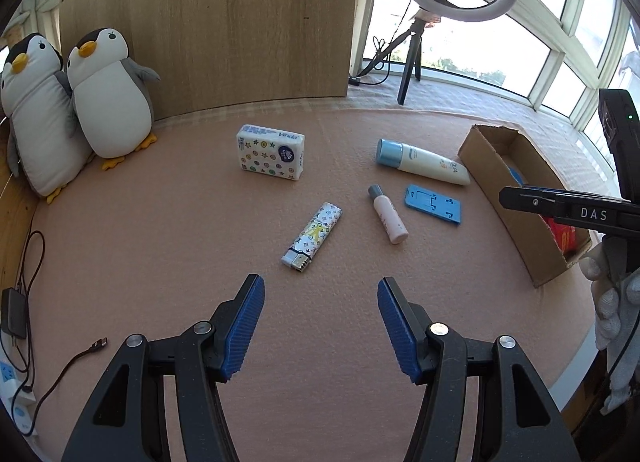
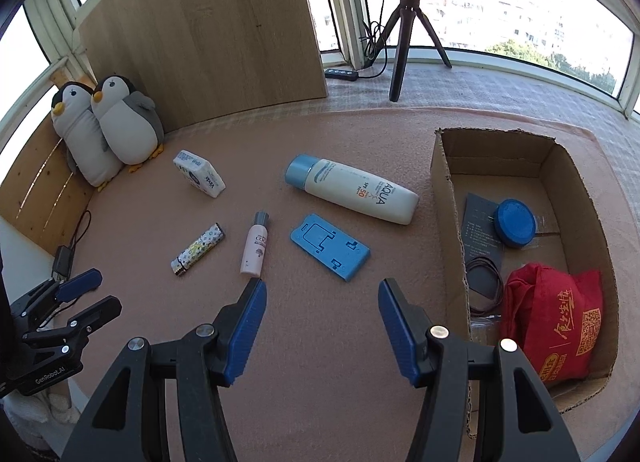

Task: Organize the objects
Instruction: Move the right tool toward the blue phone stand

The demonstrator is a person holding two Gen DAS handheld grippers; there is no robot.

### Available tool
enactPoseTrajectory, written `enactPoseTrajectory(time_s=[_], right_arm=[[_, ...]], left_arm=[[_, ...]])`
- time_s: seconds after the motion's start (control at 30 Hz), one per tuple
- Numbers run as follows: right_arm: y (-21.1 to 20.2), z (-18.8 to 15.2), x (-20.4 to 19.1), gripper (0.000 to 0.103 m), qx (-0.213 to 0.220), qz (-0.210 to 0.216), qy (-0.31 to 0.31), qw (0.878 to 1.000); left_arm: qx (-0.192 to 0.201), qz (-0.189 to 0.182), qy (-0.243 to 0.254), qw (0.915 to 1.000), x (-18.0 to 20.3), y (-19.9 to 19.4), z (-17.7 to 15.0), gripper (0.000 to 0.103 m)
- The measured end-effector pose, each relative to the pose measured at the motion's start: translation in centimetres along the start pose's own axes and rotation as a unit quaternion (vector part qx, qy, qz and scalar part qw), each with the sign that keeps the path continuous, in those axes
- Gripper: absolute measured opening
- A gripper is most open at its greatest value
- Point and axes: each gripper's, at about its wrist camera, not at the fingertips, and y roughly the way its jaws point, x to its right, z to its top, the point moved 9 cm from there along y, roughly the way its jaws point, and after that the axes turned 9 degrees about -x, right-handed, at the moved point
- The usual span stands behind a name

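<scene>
right wrist view: we see cardboard box [image 2: 444,198] right of right gripper [image 2: 322,326], holding red bag [image 2: 556,322], blue disc [image 2: 514,228], dark leaflet [image 2: 478,222]; box near end cut off. both grippers spread, empty; left gripper [image 1: 320,326] just short of lighter [image 1: 314,236].

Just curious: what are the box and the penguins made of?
The box looks like plain brown cardboard, matte, with ragged torn top edges. The penguins seem to be soft plush fabric over stuffing: rounded, squashy bodies, matte cloth surface.
</scene>
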Motion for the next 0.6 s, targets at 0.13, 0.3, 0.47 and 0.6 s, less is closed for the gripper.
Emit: enactPoseTrajectory(time_s=[0.13, 0.3, 0.47, 0.6], right_arm=[[1.1, 1.0, -0.2, 0.054, -0.008, 0.011, 0.004, 1.0], [2.3, 2.2, -0.7, 0.054, -0.019, 0.028, 0.009, 0.999], [3.0, 3.4, -0.9, 0.054, -0.019, 0.032, 0.011, 0.999], [3.2, 4.4, -1.2, 0.054, -0.015, 0.03, 0.006, 0.999]], left_arm=[[-0.001, 0.003, -0.005, 1.0, -0.7, 0.1, 0.0, 0.062], [0.001, 0.005, -0.012, 0.9999, -1.6, 0.4, 0.4, 0.062], [0.008, 0.013, -0.018, 0.9997, -2.6, 0.8, 2.0, 0.062], [0.011, 0.013, -0.023, 0.9996, -3.3, 1.1, 3.1, 0.062]])
